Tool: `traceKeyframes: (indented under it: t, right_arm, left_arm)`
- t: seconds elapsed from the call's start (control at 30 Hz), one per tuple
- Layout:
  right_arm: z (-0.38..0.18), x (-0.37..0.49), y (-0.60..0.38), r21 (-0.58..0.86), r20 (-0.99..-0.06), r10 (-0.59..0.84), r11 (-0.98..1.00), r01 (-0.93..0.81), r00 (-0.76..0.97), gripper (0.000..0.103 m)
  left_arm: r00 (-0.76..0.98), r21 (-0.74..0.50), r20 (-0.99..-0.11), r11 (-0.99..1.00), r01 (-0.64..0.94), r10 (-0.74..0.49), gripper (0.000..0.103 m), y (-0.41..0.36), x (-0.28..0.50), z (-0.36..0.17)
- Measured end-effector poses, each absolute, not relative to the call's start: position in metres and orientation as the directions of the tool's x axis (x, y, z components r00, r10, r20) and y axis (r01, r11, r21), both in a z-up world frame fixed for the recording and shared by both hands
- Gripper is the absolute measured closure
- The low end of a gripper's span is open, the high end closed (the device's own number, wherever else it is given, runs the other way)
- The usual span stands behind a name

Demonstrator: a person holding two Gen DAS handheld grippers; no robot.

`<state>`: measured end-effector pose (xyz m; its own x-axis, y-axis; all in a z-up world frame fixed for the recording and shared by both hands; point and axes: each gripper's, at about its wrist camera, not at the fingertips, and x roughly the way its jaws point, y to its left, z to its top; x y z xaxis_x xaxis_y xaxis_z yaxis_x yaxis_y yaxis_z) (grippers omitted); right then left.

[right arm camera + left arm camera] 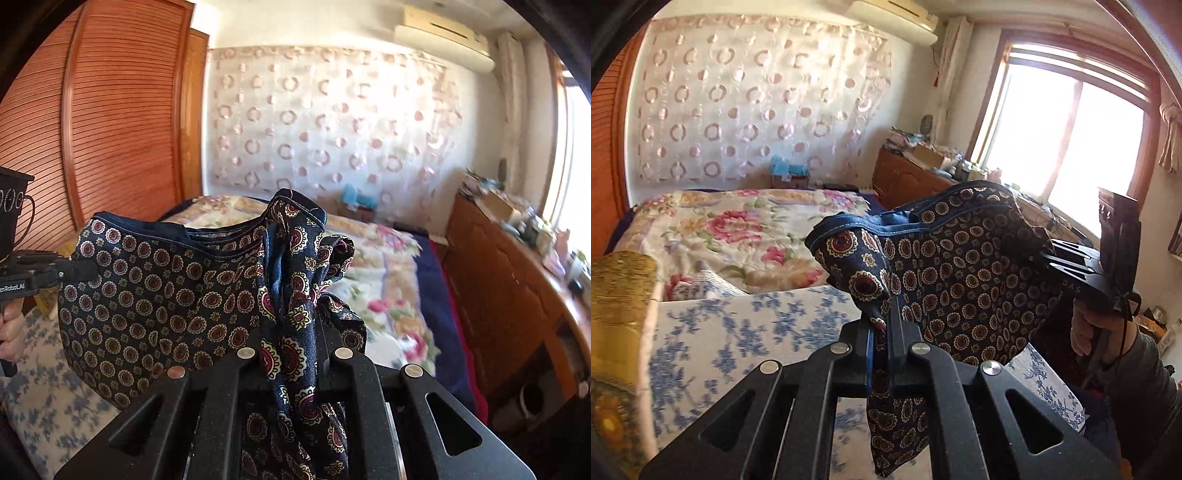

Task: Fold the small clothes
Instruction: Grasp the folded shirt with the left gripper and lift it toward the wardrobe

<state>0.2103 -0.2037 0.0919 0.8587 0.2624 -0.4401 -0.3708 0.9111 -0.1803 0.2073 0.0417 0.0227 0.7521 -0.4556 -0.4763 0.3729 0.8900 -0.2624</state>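
The navy patterned shorts hang in the air above the bed, stretched by the waistband between the left tongs and the right tongs, each pinching a bunched side of the cloth. This looks like the lift-and-spread step before the first fold, so the next move calls for laying the garment flat on the blue-flowered bedspread without slackening either pinch. Beyond lie a floral quilt, a circle-patterned curtain, louvred wardrobe doors, a cluttered wooden dresser and a bright window
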Motion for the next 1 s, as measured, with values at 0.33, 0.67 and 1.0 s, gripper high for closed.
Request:
traceKeyframes:
  t: [0.33, 0.67, 1.0]
  right_arm:
    - [0.117, 0.239, -0.090, -0.227, -0.403, 0.424, 0.813, -0.537, 0.811, 0.092]
    - [0.125, 0.293, 0.055, -0.322, -0.431, 0.557, 0.640, -0.697, 0.710, 0.092]
    - [0.078, 0.360, 0.160, -0.365, -0.551, 0.573, 0.489, -0.792, 0.607, 0.092]
  left_arm:
    - [0.877, -0.275, -0.377, 0.940, 0.199, -0.296, 0.097, 0.147, 0.145, 0.039]
    - [0.931, -0.324, -0.351, 0.946, -0.020, -0.101, 0.097, 0.251, 0.122, 0.025]
    - [0.883, -0.384, -0.469, 0.902, -0.197, -0.006, 0.097, 0.306, 0.134, -0.049]
